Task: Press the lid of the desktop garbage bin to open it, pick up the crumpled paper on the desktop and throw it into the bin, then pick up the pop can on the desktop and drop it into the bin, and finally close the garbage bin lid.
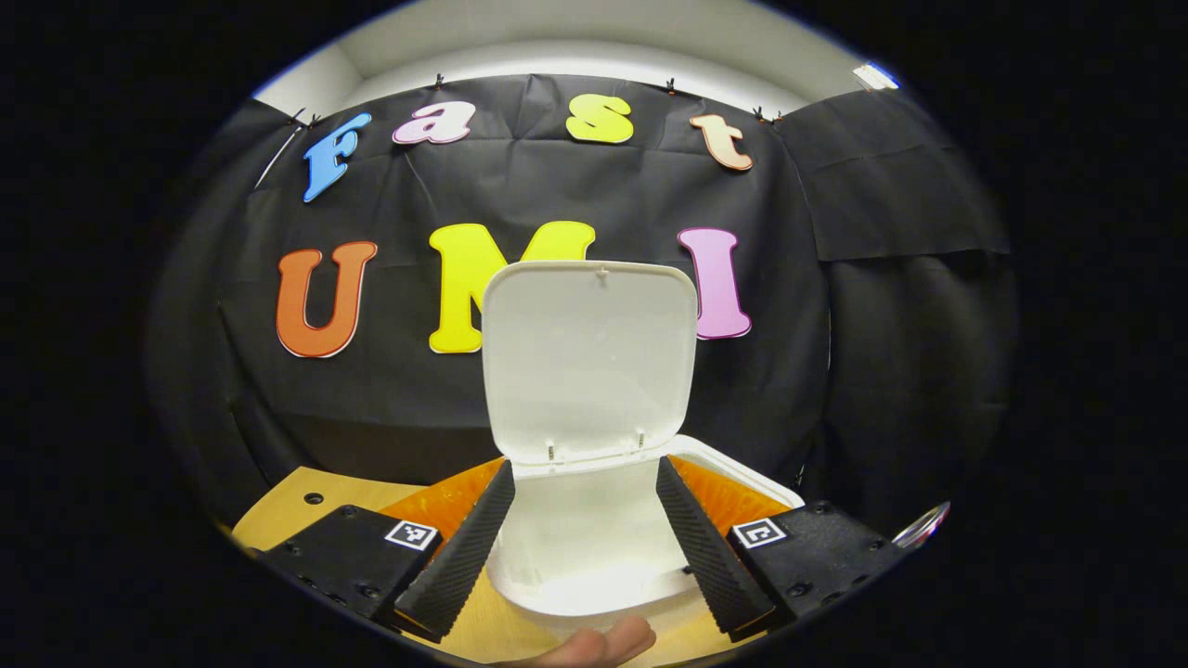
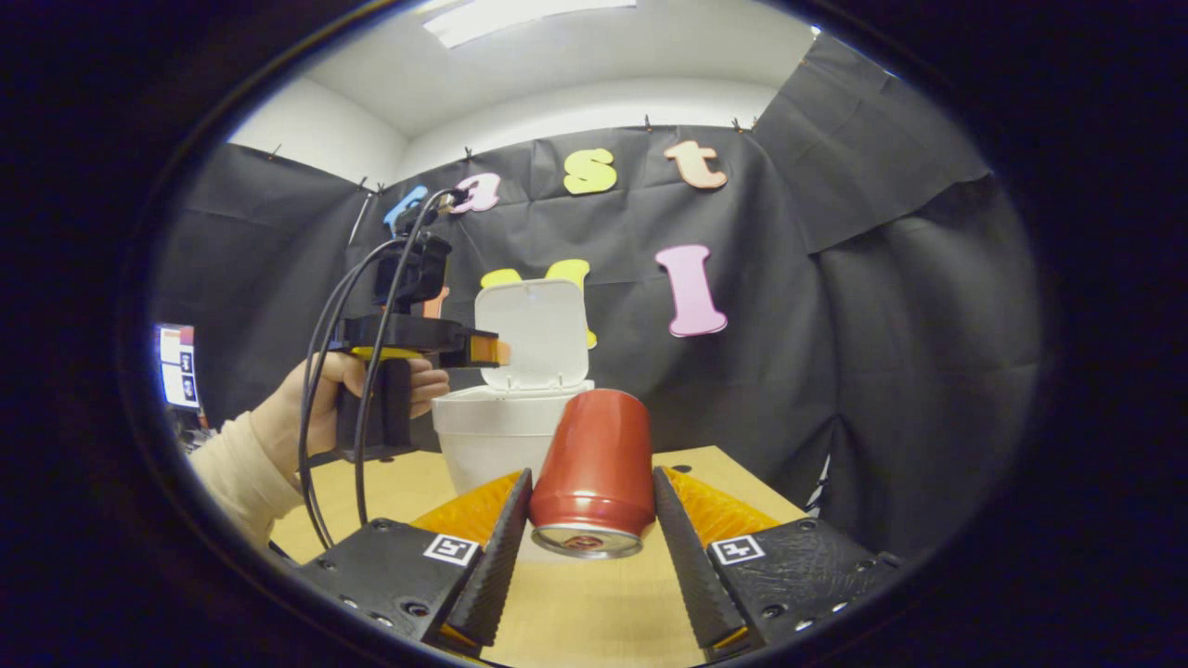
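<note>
The white desktop bin (image 1: 742,475) stands with its lid (image 1: 589,357) raised upright at the back. My left gripper (image 1: 585,468) hovers open just over the bin's mouth, and the white inside shows between its fingers. A red pop can (image 2: 594,464) is tilted with its silver end toward the camera, held off the wooden table (image 2: 594,608). My right gripper (image 2: 591,475) is shut on the can, one finger pressing on each side. Behind the can stands the bin (image 2: 492,436) with its lid (image 2: 538,334) up, and a hand holds the left gripper (image 2: 483,351) above its left rim.
A fingertip (image 1: 594,642) shows at the bottom of the left gripper view. Black cables (image 2: 343,371) hang from the left gripper down past the sleeve (image 2: 232,473). The table's right edge (image 2: 752,482) runs close to the black cloth wall. A small hole (image 1: 314,498) marks the tabletop.
</note>
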A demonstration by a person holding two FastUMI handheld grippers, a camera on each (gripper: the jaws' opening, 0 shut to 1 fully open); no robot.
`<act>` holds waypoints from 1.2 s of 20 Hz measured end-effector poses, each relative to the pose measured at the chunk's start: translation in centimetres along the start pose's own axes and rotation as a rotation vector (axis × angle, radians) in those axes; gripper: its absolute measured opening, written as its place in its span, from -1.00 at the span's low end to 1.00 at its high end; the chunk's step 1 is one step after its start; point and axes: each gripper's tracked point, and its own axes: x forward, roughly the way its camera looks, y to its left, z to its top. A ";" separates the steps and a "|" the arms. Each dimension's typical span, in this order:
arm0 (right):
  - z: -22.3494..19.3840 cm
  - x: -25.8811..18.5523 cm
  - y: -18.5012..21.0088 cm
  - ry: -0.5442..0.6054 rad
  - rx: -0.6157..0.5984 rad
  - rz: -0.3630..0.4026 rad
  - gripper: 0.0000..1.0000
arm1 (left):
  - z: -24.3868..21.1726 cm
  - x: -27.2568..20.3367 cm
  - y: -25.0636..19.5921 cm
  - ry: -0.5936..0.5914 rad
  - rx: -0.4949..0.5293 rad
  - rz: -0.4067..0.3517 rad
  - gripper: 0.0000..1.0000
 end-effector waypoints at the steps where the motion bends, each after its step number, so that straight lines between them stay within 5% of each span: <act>1: 0.4 0.0 0.2 -0.006 -0.007 -0.001 0.51 | -0.5 -0.6 0.6 -0.002 -0.004 0.009 0.98; 13: 5.8 1.3 2.4 -0.097 -0.123 -0.048 0.51 | -2.9 -9.7 5.6 -0.121 -0.067 0.103 0.99; 19: 8.3 1.9 6.1 -0.105 -0.154 -0.024 0.51 | -7.9 -12.8 9.6 0.037 -0.071 0.190 0.99; 24: 12.5 1.7 10.2 -0.122 -0.155 0.042 0.51 | -10.2 -14.2 10.6 0.072 -0.144 0.189 0.99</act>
